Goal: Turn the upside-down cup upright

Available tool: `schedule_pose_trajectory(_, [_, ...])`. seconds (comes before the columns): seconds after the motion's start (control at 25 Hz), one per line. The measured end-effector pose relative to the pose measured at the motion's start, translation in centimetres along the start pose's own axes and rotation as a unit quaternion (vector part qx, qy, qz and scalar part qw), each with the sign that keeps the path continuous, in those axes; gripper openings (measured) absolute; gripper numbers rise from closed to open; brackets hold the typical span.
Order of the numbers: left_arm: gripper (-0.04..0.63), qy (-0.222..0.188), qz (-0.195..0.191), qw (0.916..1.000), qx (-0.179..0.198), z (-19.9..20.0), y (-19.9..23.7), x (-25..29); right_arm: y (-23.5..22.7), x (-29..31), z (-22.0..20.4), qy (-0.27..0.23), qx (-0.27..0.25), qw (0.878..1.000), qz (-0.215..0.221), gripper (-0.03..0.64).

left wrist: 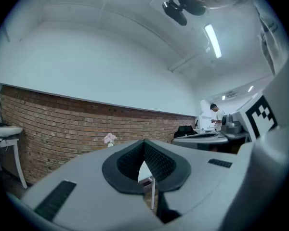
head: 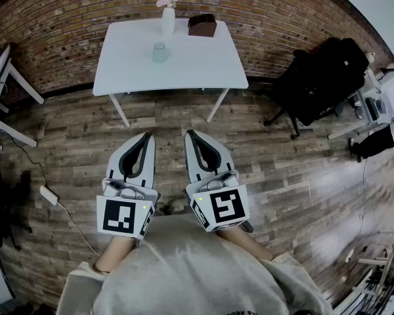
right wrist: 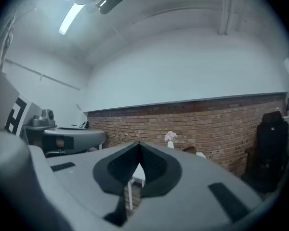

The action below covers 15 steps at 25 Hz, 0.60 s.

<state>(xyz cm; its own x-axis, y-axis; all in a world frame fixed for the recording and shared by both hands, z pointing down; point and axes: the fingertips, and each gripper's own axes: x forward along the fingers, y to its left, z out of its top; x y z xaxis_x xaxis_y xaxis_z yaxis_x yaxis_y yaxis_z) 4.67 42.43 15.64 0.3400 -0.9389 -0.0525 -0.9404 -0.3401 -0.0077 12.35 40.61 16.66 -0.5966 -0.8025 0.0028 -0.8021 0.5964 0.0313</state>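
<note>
Only the head view shows the cup (head: 159,52) on the table (head: 197,64); left gripper (head: 146,136) and right gripper (head: 189,134) are both closed, empty.

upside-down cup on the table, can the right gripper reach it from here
Probably not yet: the pale glass cup sits far off on the white table, with only wooden floor between it and the shut right gripper. Nothing blocks the way.

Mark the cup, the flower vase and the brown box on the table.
cup (head: 159,52), head view, middle of its side wall.
flower vase (head: 168,21), head view, middle of its white body.
brown box (head: 202,25), head view, centre of its top.
</note>
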Motion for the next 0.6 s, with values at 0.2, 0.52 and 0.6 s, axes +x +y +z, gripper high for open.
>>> schedule_pose_trajectory(0.2, [0.005,0.004,0.001,1.0000,0.003,-0.4,-0.1,0.3,-0.3,0.1,-0.4,0.001,-0.002,1.000,0.001,0.005])
schedule_pose_trajectory(0.52, [0.005,0.013,0.004,0.9999,0.002,-1.0,-0.6,1.9,-1.8,0.7,-1.0,0.008,0.005,1.000,0.010,0.006])
schedule_pose_trajectory(0.6, [0.005,0.016,0.006,0.9999,0.003,-1.1,-0.8,2.2,-2.3,0.8,-1.0,0.007,0.009,1.000,0.015,0.006])
